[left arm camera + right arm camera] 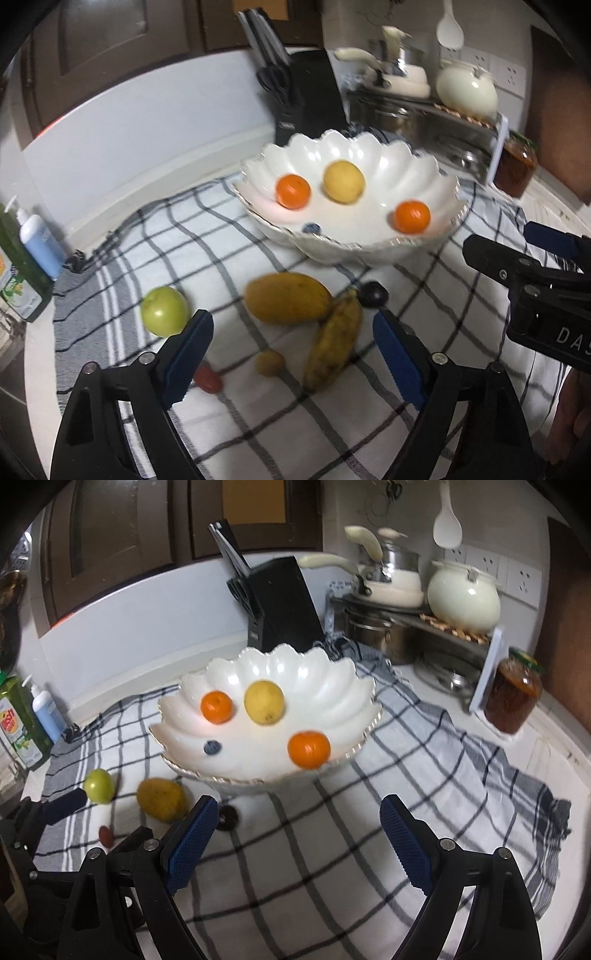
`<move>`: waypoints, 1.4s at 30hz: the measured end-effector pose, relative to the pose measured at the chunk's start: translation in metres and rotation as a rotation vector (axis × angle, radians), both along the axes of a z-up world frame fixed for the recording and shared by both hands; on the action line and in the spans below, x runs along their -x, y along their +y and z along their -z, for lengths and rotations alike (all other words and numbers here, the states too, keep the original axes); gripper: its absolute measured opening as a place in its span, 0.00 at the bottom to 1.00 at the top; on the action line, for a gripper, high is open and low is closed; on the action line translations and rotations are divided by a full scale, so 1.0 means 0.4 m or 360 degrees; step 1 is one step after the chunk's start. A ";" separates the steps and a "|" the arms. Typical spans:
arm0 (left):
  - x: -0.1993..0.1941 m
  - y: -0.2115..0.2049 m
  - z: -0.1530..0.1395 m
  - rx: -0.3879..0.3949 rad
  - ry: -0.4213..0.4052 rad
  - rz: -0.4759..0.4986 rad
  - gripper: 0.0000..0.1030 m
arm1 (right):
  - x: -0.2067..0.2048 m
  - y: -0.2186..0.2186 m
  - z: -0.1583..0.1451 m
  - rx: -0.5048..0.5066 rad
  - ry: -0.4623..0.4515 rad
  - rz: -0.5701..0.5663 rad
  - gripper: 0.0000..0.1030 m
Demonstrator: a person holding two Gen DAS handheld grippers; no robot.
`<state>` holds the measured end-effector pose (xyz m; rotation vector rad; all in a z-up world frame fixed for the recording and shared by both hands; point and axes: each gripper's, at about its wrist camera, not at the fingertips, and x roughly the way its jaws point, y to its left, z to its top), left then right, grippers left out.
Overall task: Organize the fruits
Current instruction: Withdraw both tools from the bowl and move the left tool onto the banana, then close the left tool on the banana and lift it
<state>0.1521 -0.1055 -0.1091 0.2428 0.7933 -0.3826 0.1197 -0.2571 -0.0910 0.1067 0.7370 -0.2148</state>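
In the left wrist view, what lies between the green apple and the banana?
The mango lies between the green apple and the banana, touching the banana; bare checked cloth separates it from the apple.

My left finger hides part of the red fruit; the bowl rim half-covers a blueberry.

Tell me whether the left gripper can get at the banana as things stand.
Probably yes. The left gripper is open and the banana lies on the cloth between its fingers, nothing on top. The mango touches its far end, so a mid-body grasp looks safest.
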 end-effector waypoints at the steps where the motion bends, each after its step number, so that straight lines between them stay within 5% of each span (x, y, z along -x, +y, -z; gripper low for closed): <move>1: 0.002 -0.006 0.007 -0.0008 0.0009 0.0020 0.82 | 0.004 -0.005 0.007 -0.0006 0.0005 0.0010 0.87; 19: -0.023 -0.067 0.130 -0.0076 0.0199 0.0167 0.44 | -0.004 -0.020 0.068 -0.0024 0.0079 0.0035 0.87; 42: -0.014 -0.046 0.109 0.0007 0.0267 0.0129 0.29 | -0.007 -0.027 0.061 -0.0050 0.0072 0.0035 0.87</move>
